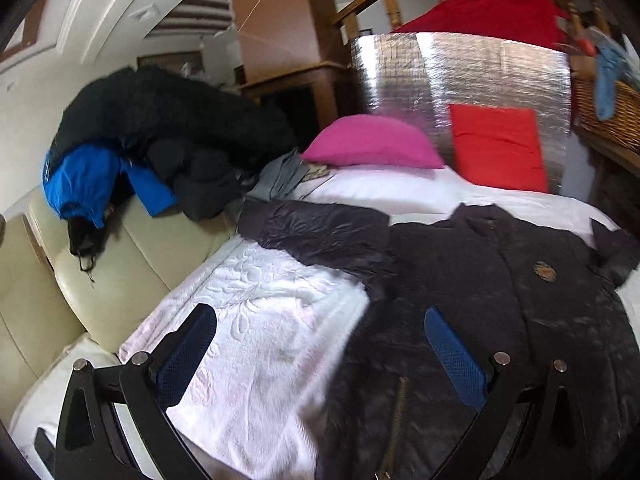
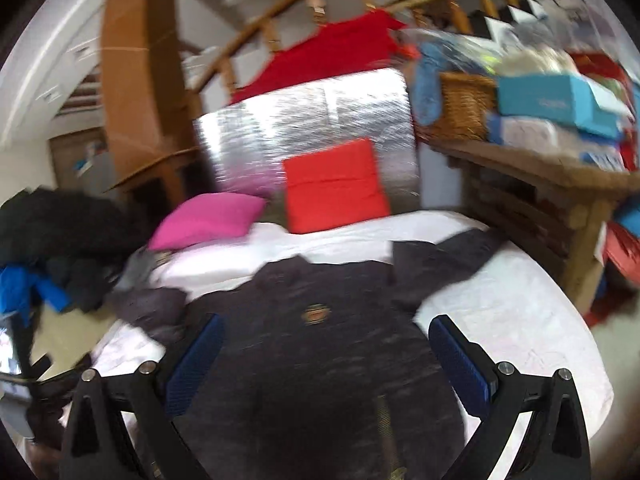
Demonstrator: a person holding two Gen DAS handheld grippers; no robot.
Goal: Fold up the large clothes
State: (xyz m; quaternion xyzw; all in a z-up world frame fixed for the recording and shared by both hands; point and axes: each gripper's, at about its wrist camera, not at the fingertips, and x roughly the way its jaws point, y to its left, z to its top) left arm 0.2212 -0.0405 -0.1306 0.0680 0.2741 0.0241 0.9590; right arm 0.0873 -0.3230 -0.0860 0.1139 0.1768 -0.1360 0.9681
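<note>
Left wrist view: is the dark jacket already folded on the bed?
No. The dark jacket lies spread flat on the white bedcover with one sleeve stretched out sideways, and nothing is doubled over.

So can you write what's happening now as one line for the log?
step: before first fold | dark jacket: spread flat on white bed | left hand-held gripper: open | right hand-held gripper: open

Dark jacket [image 1: 480, 280]: hem cut off by the lower edge in both views; its round chest badge [image 1: 544, 271] is too small to read. Right wrist view smeared throughout by motion blur. Boxes on the wooden shelf [image 2: 520, 160]: lettering illegible, possibly packaging. Dark clothes pile [image 1: 168, 128]: separate garments indistinguishable.
</note>
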